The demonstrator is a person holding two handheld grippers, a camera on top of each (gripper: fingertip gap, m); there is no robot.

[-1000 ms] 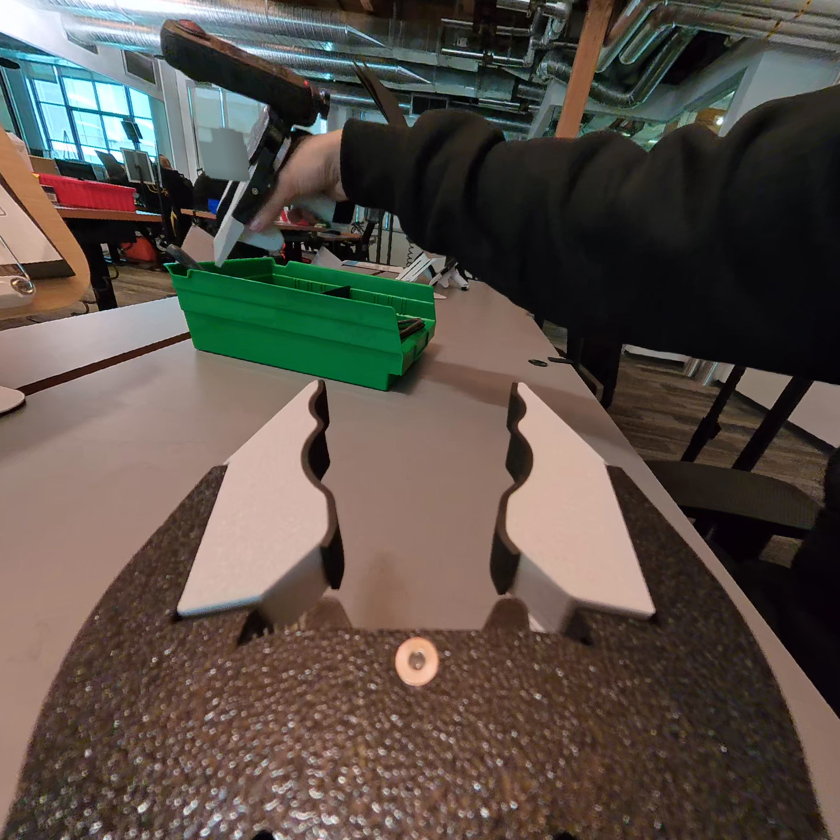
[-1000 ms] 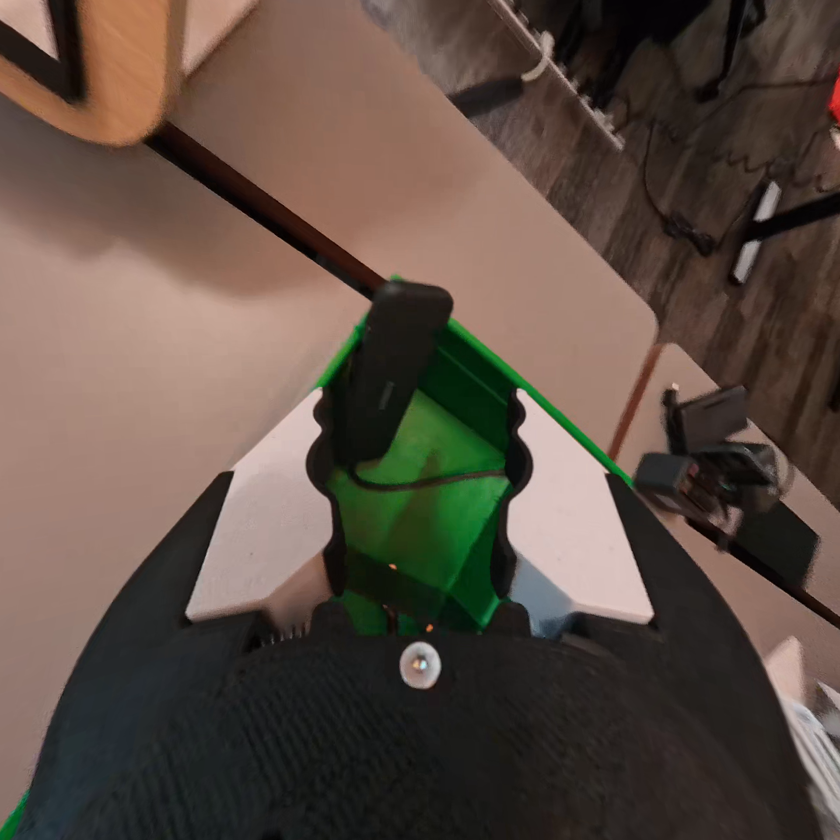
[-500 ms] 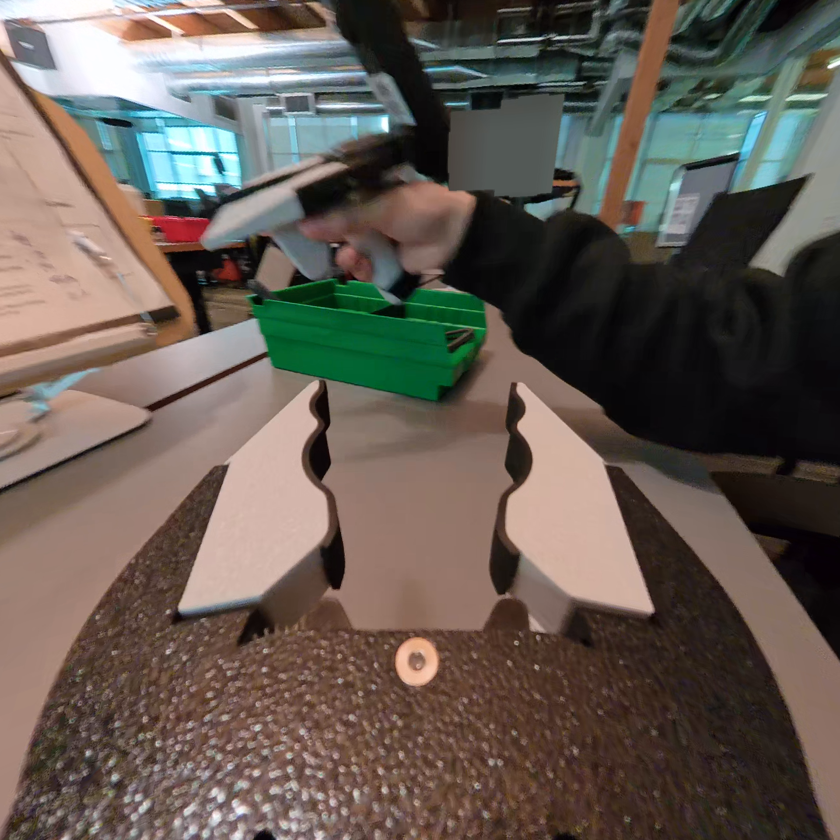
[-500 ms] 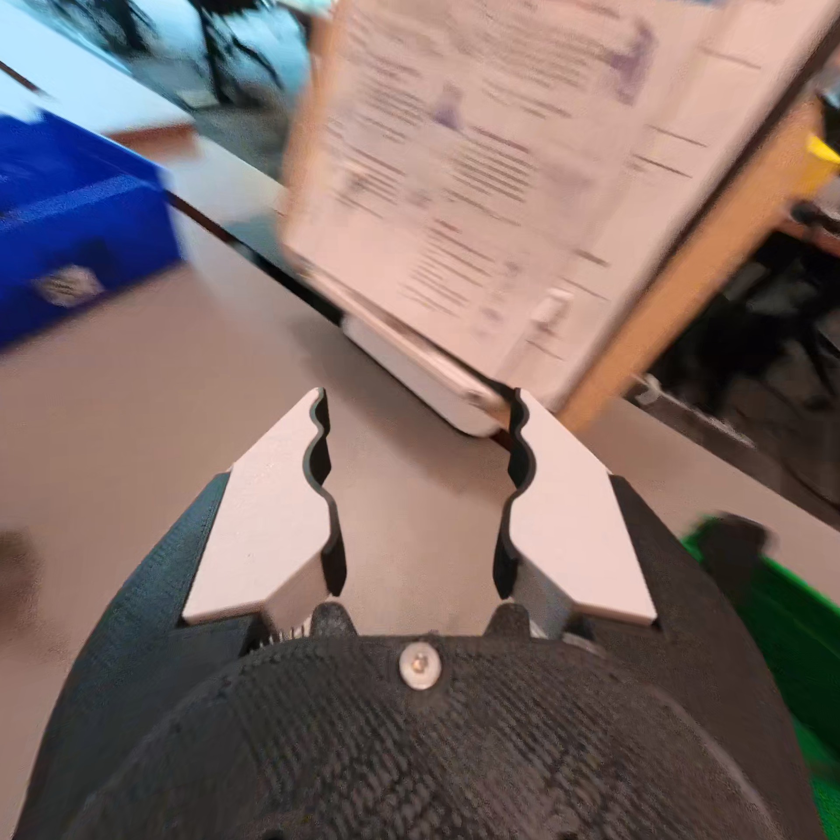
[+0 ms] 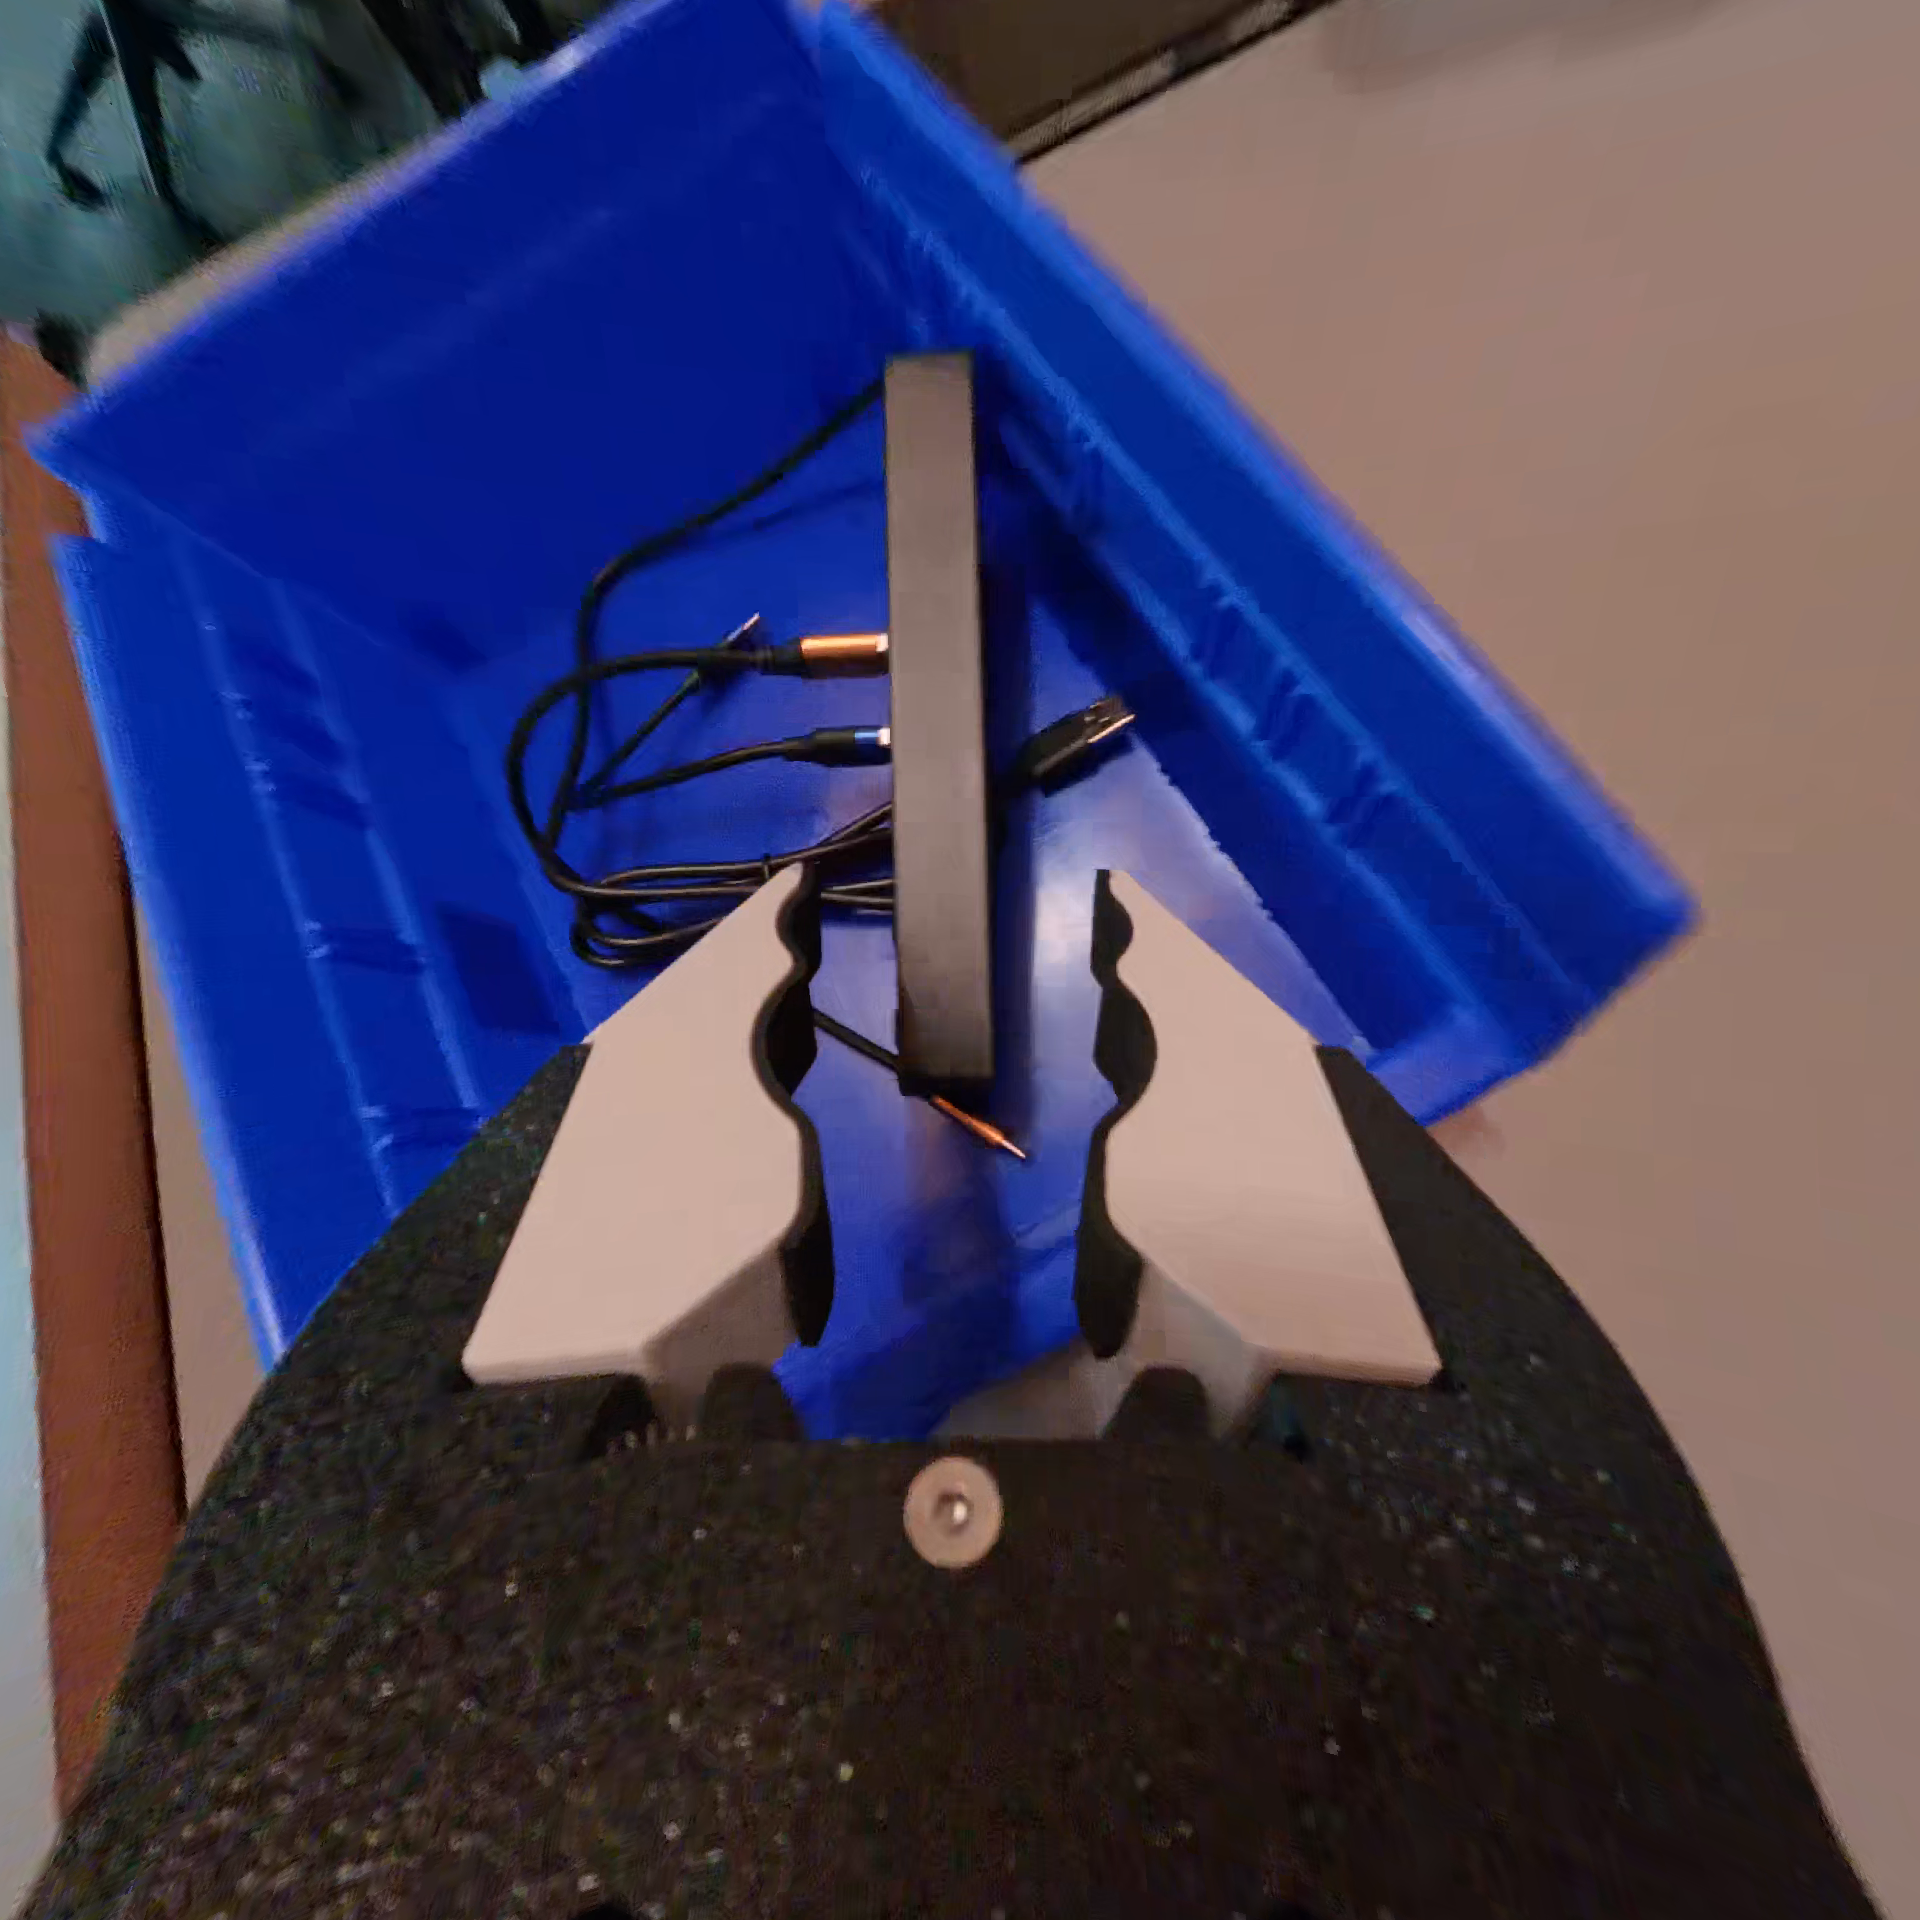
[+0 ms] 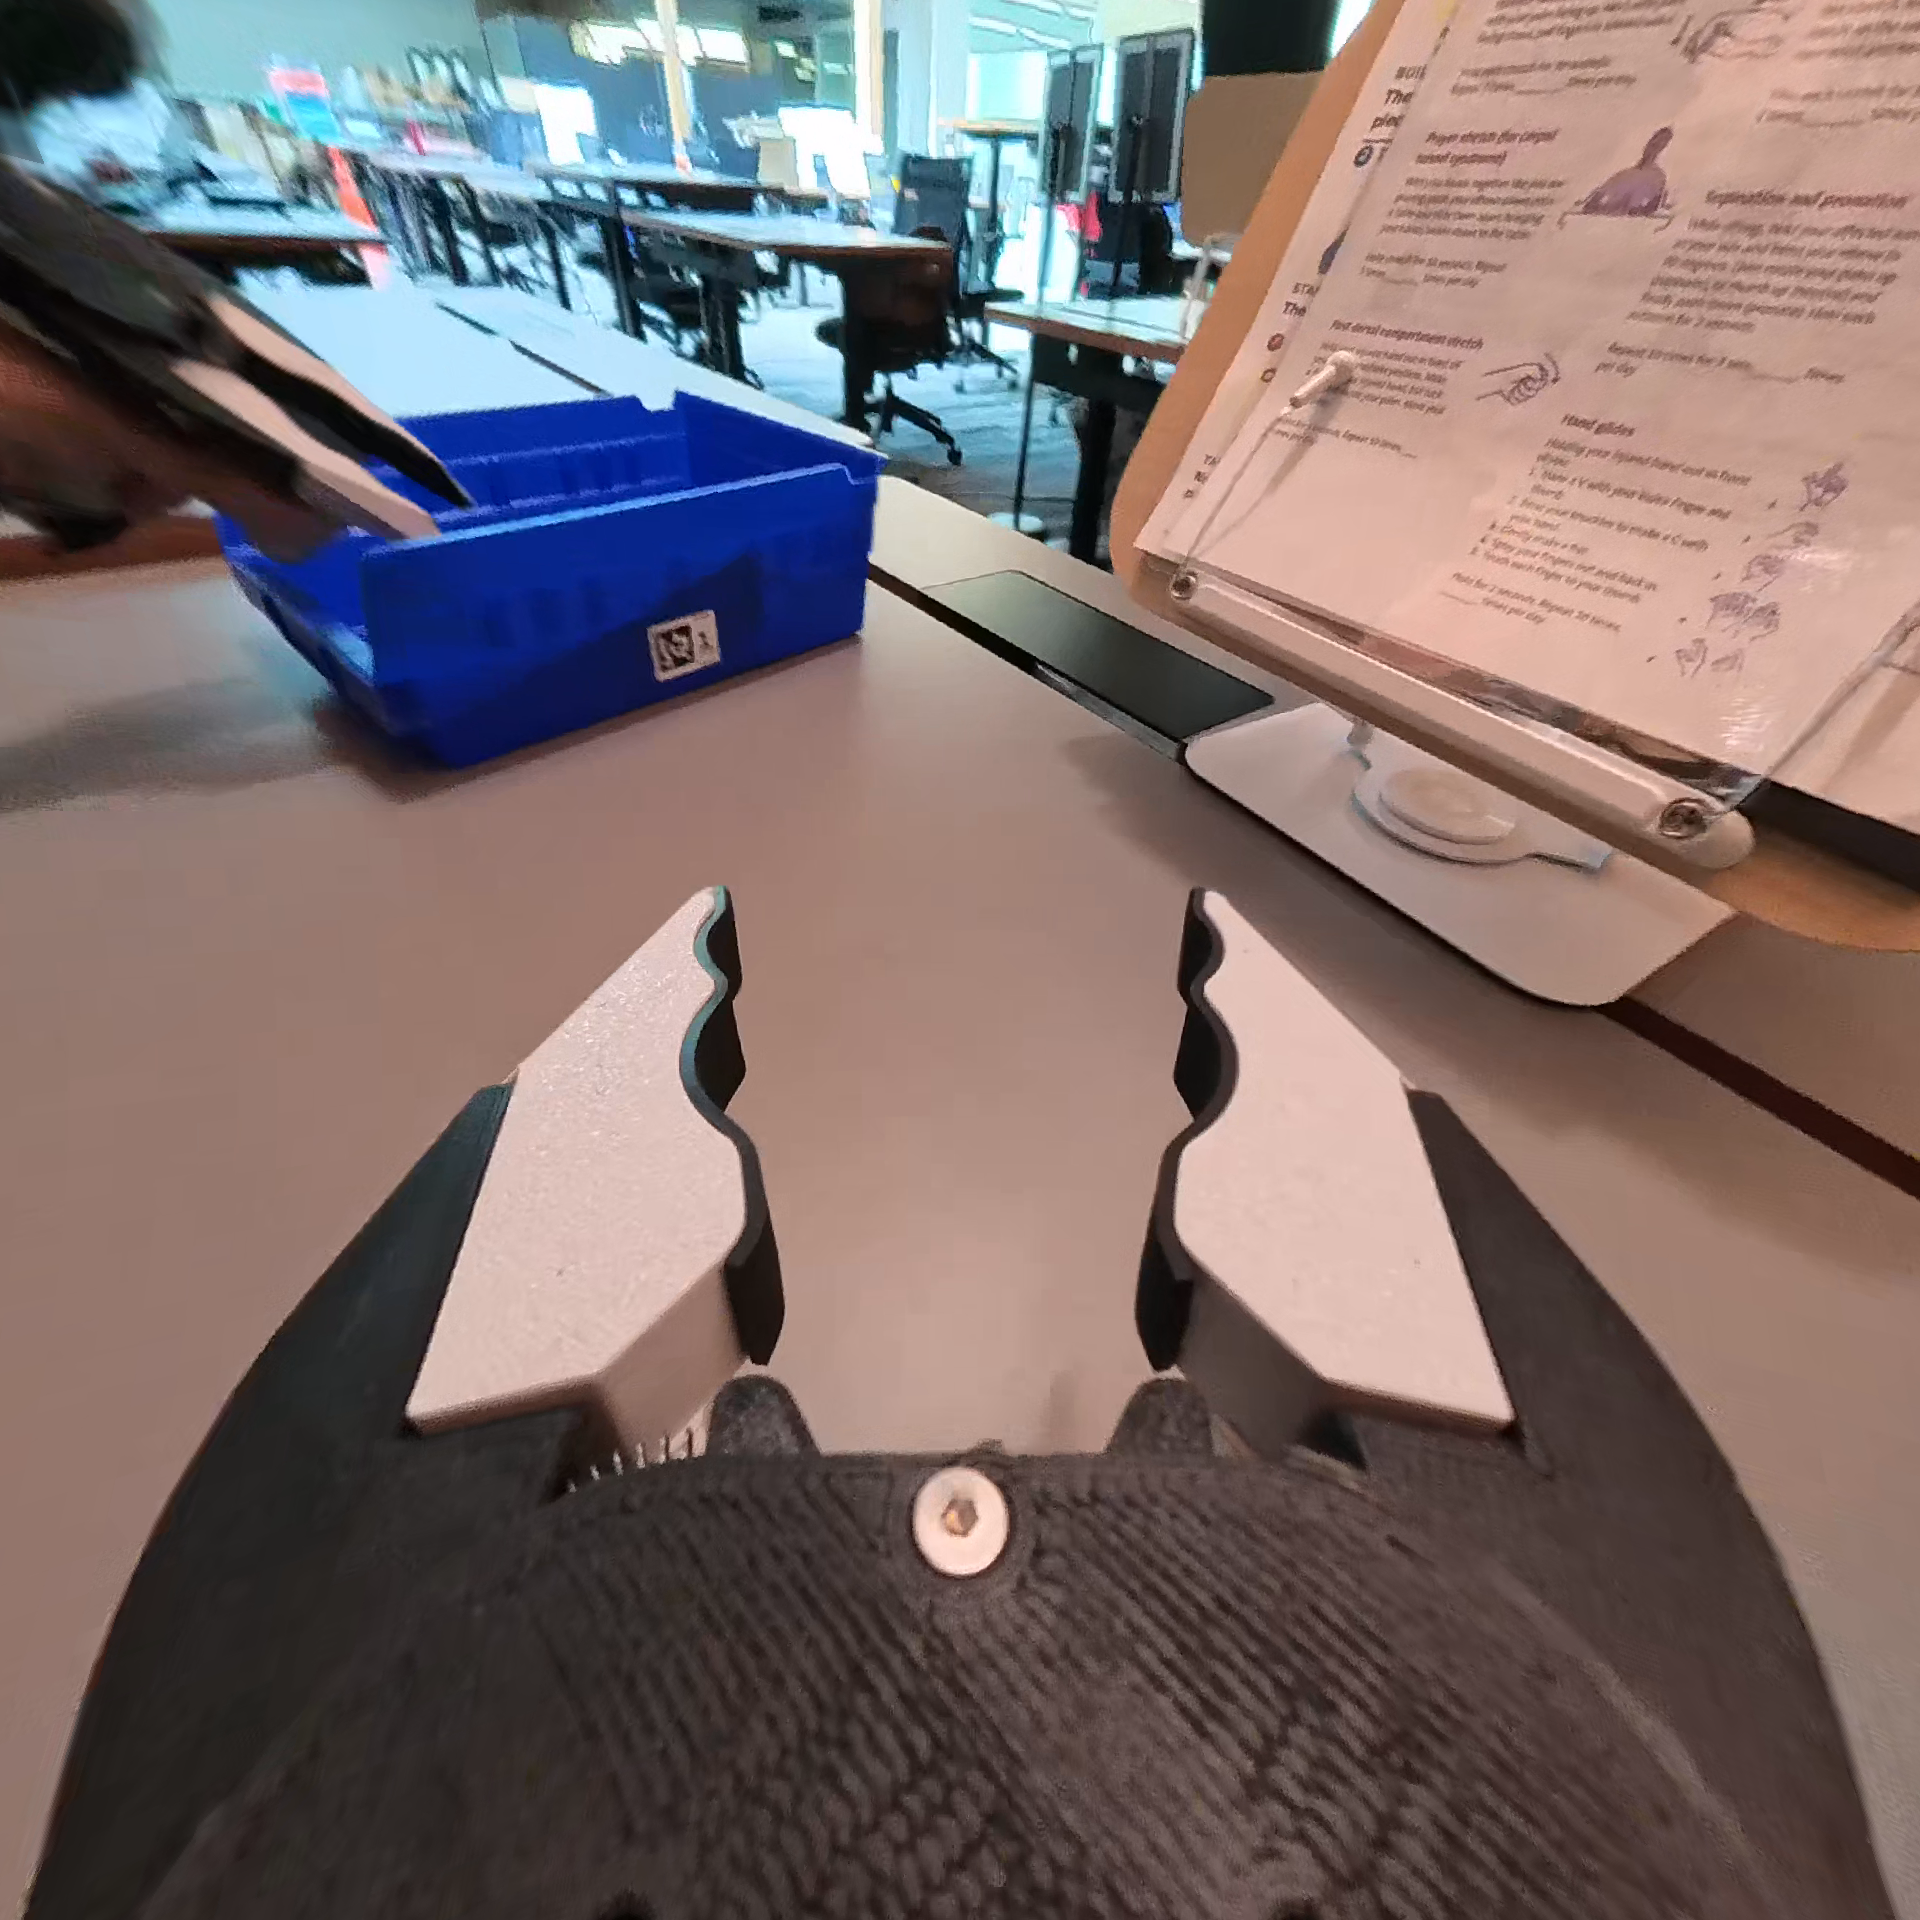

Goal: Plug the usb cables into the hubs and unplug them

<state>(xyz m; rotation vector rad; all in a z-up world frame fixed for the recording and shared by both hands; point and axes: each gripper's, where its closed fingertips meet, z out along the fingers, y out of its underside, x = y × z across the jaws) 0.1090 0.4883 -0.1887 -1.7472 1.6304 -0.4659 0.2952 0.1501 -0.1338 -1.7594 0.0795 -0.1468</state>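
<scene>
Left gripper [image 5: 954, 888]: it points down into the blue bin. Its two grey fingers are apart and they hold nothing. The hub sits in the gap between them, but I cannot tell if it touches them.
Blue bin [image 5: 436, 436]: it stands on the grey table. In the right wrist view it is far off on the left, and it has a small white sticker [image 6: 682, 646] on its side.
Hub [image 5: 938, 727]: it is a long, flat, black bar. It lies inside the blue bin, and the near end is right in front of the left gripper.
Gold plug [image 5: 842, 657]: it is pushed into the left side of the hub.
Blue plug [image 5: 854, 742]: it is pushed into the left side of the hub too, just below the gold one.
Black cables [image 5: 582, 790]: they loop on the bin floor, left of the hub.
Loose black plug [image 5: 1081, 736]: it lies on the right of the hub and is not in any hole.
Right gripper [image 6: 956, 904]: it is low over the bare table, well apart from the bin. Its fingers are wide apart and hold nothing.
Table [image 6: 914, 810]: it is grey and smooth.
Paper stand [image 6: 1538, 644]: it leans at the right of the table, with printed pages on it.
Room behind: long desks and chairs, a bit blurry.
</scene>
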